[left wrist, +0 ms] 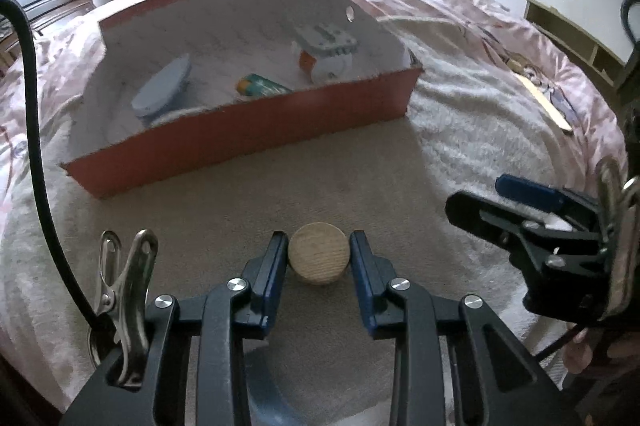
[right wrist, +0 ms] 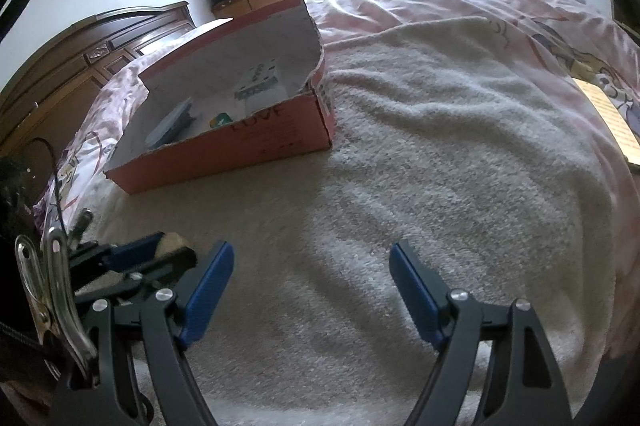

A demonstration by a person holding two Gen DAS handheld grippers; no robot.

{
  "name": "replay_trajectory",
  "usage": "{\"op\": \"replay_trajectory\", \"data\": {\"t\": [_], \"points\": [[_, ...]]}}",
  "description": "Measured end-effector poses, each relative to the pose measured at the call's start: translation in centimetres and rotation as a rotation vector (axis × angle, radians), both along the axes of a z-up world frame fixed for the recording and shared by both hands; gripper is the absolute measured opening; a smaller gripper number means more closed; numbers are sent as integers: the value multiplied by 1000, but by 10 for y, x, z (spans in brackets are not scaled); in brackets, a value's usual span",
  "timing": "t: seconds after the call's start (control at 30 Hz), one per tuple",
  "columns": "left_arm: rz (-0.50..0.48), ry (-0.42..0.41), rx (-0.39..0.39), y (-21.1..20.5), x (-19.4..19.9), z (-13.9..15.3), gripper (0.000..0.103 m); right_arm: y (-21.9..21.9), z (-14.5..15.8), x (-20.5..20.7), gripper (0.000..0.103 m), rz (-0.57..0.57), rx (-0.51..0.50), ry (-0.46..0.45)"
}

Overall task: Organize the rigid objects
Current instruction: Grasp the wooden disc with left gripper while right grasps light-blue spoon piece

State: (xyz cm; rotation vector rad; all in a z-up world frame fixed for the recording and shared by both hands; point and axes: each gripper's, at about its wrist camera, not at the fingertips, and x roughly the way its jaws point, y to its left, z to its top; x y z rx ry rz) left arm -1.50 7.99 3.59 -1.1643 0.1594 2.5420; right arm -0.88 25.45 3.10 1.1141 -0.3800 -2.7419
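Our left gripper (left wrist: pixel 319 258) squeezes a round wooden ball (left wrist: pixel 318 253) between its blue pads, low over the beige towel (left wrist: pixel 240 194). The red box (left wrist: pixel 248 122) sits at 11 o'clock from it. Our right gripper (right wrist: pixel 311 278) hangs wide open, holding nothing.

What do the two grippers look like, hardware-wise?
Both match: the left gripper and right gripper have black linkage arms with silver round pivot pins and blue fingers. Each carries a shiny metal spring clip on its left side. A black cable runs up beside the left one.
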Motion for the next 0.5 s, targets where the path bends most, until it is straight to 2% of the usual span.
{"op": "replay_trajectory", "data": {"t": [0.3,0.5], "points": [[111,38,19,-43,8,19,33,-16,4,5,84,38,4,2],[183,29,6,-75,19,13,33,-36,4,10,84,92,1,-17]]}}
